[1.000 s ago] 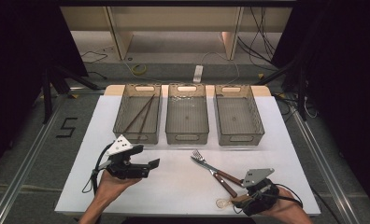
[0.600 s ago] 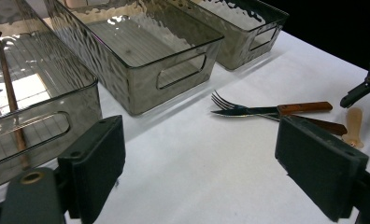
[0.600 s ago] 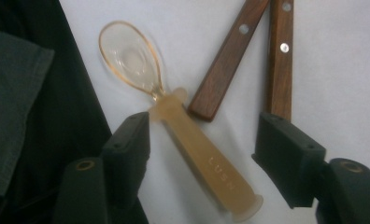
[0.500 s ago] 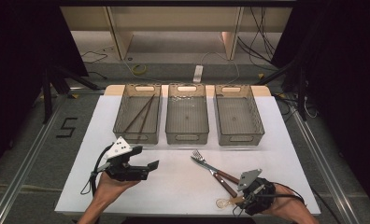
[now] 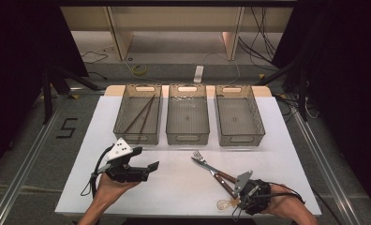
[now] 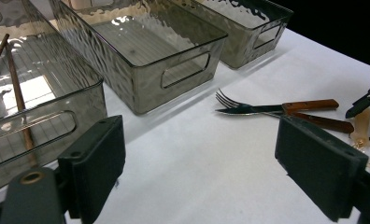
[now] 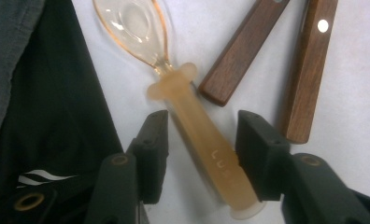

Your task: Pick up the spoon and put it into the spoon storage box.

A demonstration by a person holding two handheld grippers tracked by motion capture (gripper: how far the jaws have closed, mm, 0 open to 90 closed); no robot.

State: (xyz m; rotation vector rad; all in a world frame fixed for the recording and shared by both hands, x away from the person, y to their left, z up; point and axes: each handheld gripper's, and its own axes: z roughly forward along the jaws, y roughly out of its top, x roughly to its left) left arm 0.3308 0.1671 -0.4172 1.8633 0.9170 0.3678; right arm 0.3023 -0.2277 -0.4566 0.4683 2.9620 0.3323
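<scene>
Because the right gripper [image 7: 199, 144] has just been closing its jaws around the amber spoon [image 7: 192, 121] and the pads have not yet met the handle, the pick-up can go wrong in several ways; in the right gripper view a gap shows on each side of the translucent handle, which lies slantwise between the jaws rather than square to them. As the jaws meet it unevenly, the handle could swivel on the desk [image 5: 183, 187] and squirt out, or be pinched near its butt end so that the bowl sags when lifted; the plastic looks smooth, so a slip seems likely if the grip is light.

Just beside the spoon lie the wooden handles of the knife [image 7: 241, 51] and the fork [image 7: 307, 70]; one pad stands close to the fork's handle, and a small sideways drift could nudge it or catch it along with the spoon.

Seen from the high view, the spoon [image 5: 223, 205] rests at the near edge of the desk, by the right gripper [image 5: 242, 199]; a fumble there might push it off the edge.

Over the near left of the desk, the left gripper [image 5: 146, 168] hangs with jaws wide and empty, well apart from the cutlery; the three bins [image 5: 188, 138] stand farther back, with chopsticks [image 5: 139, 115] in the left one.
</scene>
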